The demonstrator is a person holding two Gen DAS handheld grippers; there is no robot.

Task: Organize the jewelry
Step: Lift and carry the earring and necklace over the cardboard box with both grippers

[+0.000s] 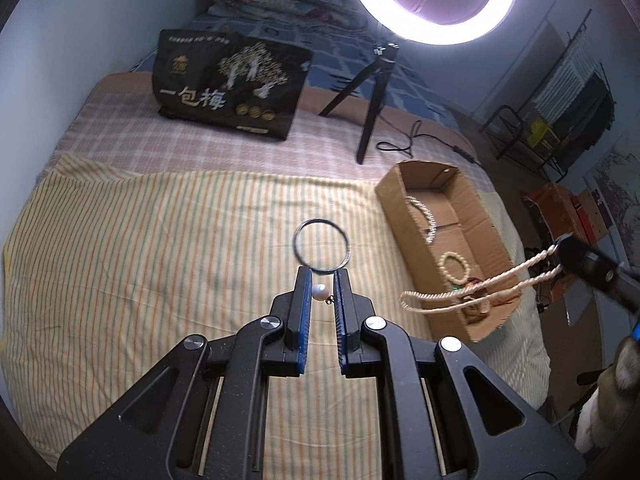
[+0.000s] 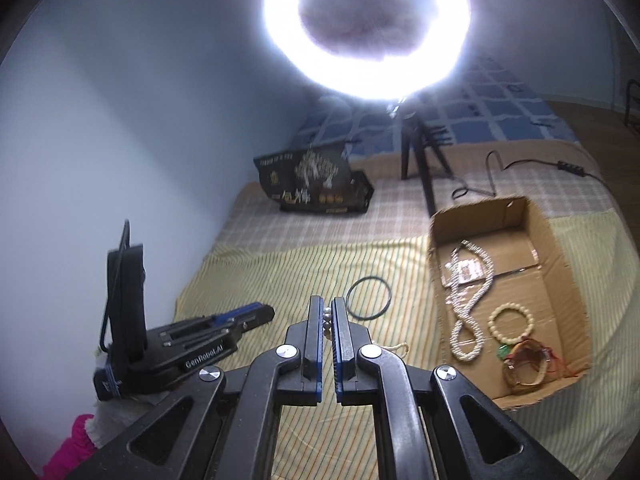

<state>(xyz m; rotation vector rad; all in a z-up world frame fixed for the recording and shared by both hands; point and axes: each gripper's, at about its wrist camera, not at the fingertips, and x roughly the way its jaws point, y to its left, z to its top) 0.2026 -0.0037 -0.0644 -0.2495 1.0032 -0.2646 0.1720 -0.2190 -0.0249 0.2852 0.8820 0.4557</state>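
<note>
Our left tool [image 1: 322, 280] pinched a pearl earring [image 1: 320, 292] between its pads; our right tool [image 2: 327, 312] was clamped on a cream beaded necklace [image 1: 472, 286]. Ahead lay a black ring [image 1: 322, 246]; right, the cardboard box [image 2: 556, 248] of jewelry.

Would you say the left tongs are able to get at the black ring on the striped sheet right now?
Probably not yet: the black ring lies in the open just beyond the left tongs, but they already seem to hold a pearl piece that would need dropping first.

The ring light [image 2: 366, 28] glares out its centre and tripod [image 2: 420, 160] top; small beads [image 2: 327, 318] between blue pads stay unclear.
</note>
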